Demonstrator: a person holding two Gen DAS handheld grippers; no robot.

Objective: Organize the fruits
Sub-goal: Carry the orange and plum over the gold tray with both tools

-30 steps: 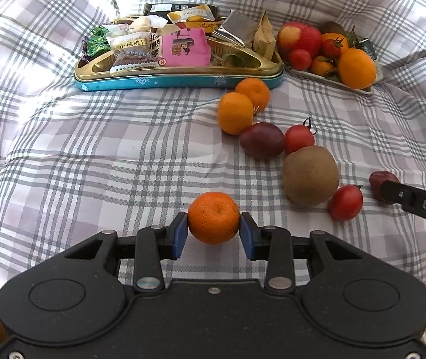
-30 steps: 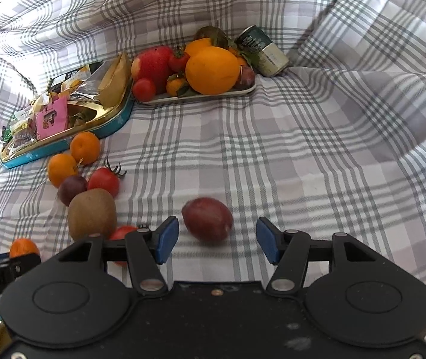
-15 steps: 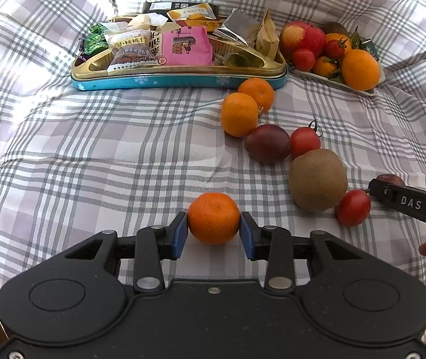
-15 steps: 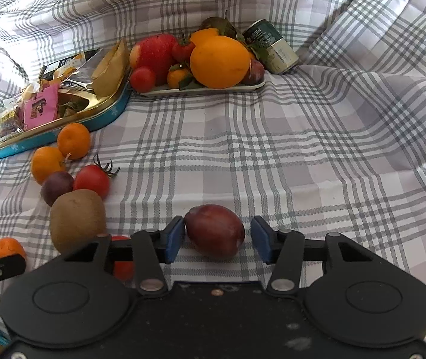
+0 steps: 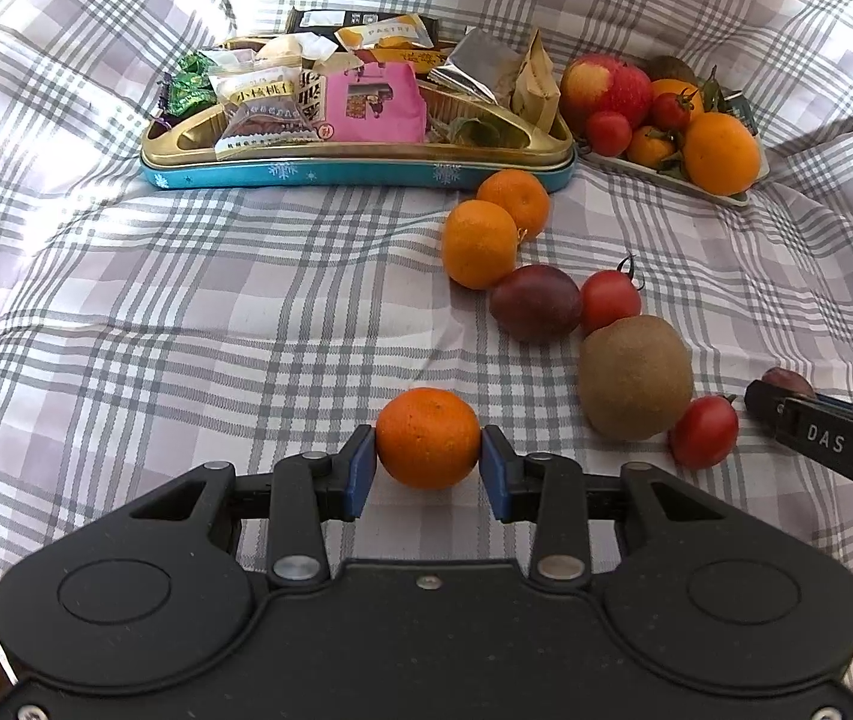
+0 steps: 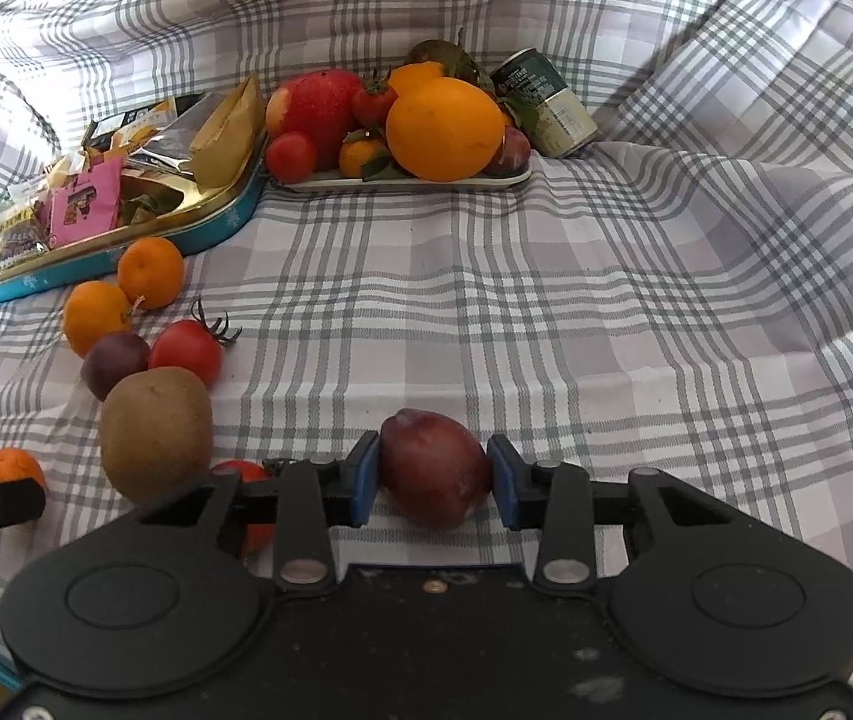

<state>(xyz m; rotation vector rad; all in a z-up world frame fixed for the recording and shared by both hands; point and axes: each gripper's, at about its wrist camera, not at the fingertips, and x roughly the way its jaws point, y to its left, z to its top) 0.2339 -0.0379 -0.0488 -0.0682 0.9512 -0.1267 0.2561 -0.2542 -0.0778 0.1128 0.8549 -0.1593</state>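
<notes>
- Dark red plum point(image 6: 433, 468) now sits between the blue pads of the right gripper point(image 6: 433, 483); a second ago those jaws stood wide with the plum lying ahead of them on the cloth; they are closing at this moment, and both pads already appear to touch its sides, so the pinch looks all but made.
- Orange mandarin point(image 5: 428, 447) is pinched between the pads of the left gripper point(image 5: 428, 462), just as it was a second ago; that hand has kept its place above the checked cloth point(image 5: 186, 312).
- With a fruit in each gripper, the picking step looks nearly done; the carry to the fruit plate point(image 6: 486, 181) at the back is what I judge comes next; that plate is already heaped with an apple point(image 6: 312, 102), a large orange point(image 6: 444, 129) and small tomatoes.
- Loose fruit on the cloth: two mandarins point(image 5: 495, 222), another dark plum point(image 5: 535, 302), a stemmed tomato point(image 5: 610, 299), a kiwi point(image 5: 635, 377) and a second tomato point(image 5: 703, 432) touching it; so much of the sorting remains.
- The snack tin point(image 5: 360, 171) beside the plate holds wrapped sweets, not fruit; the plum is round and smooth, so a light grip could let it slip.
</notes>
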